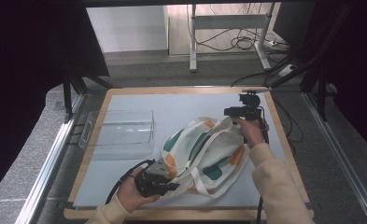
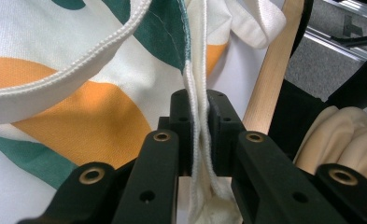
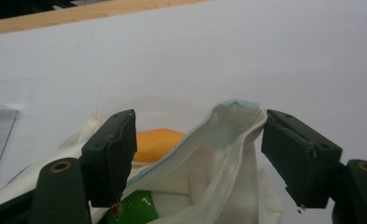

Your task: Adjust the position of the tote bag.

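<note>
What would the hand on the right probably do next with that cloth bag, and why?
Probably close the right gripper on the raised rim of the tote bag. Its jaws stand open on either side of that hem, not pressing it, while the left gripper already pinches a cloth strap. Gripping the rim would likely let the mouth be pulled open.

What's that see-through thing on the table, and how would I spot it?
Find the wooden table with its pale grey mat. At the mat's left edge, beside the patterned tote bag, sits a clear plastic tray. It alone is transparent and rigid, with a handle cutout.
</note>
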